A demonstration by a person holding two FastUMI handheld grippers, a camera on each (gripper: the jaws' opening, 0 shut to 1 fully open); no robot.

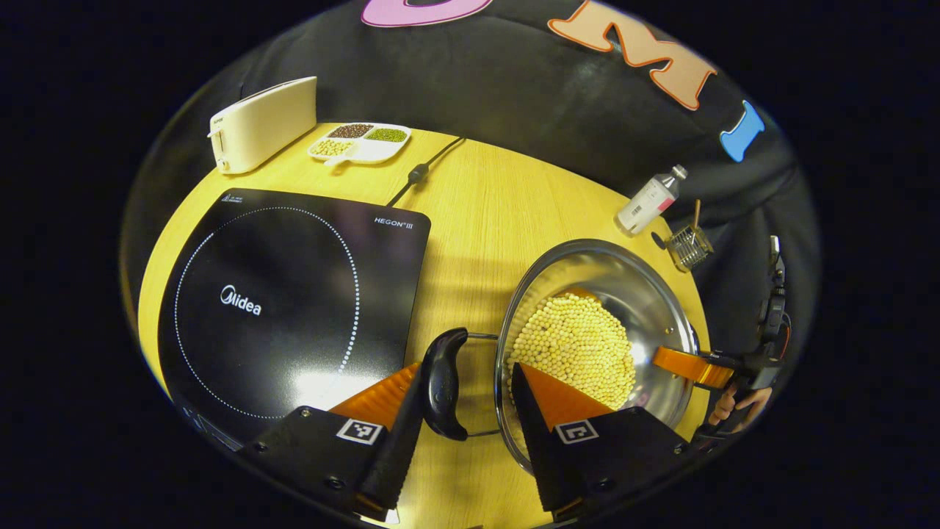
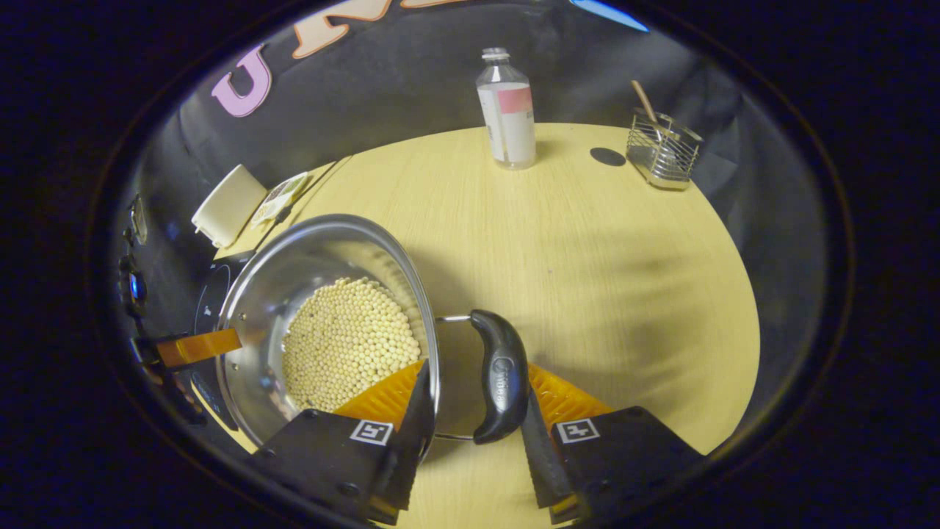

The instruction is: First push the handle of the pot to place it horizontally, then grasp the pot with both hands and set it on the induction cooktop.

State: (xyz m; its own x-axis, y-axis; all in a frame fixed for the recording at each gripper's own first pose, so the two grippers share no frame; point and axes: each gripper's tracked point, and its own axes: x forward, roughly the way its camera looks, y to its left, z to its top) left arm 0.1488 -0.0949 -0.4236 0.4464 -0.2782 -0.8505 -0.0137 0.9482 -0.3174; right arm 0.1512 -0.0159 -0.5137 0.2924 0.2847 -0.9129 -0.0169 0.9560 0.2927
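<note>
A steel pot [image 1: 631, 286] holding yellow beans [image 1: 576, 345] sits just right of the black induction cooktop [image 1: 279, 294]. My left gripper [image 1: 468, 371] straddles the pot's left side. One finger presses the outside of the black handle [image 1: 443, 382], and the other is inside the wall. In the right gripper view my right gripper [image 2: 477, 367] clamps the pot [image 2: 294, 272] the same way, across its other handle [image 2: 499, 375] and the rim. Each view shows an orange finger [image 1: 690, 364] of the other gripper at the pot's far rim. I cannot tell whether the pot rests on the table.
Behind the cooktop stand a cream toaster [image 1: 261, 125], a divided dish of beans [image 1: 360, 141] and a black cord [image 1: 426, 169]. A plastic bottle [image 2: 508, 110] and a wire holder [image 2: 663, 150] stand at the far right of the wooden table [image 2: 602, 264]. A hand [image 1: 742, 404] holds the far gripper.
</note>
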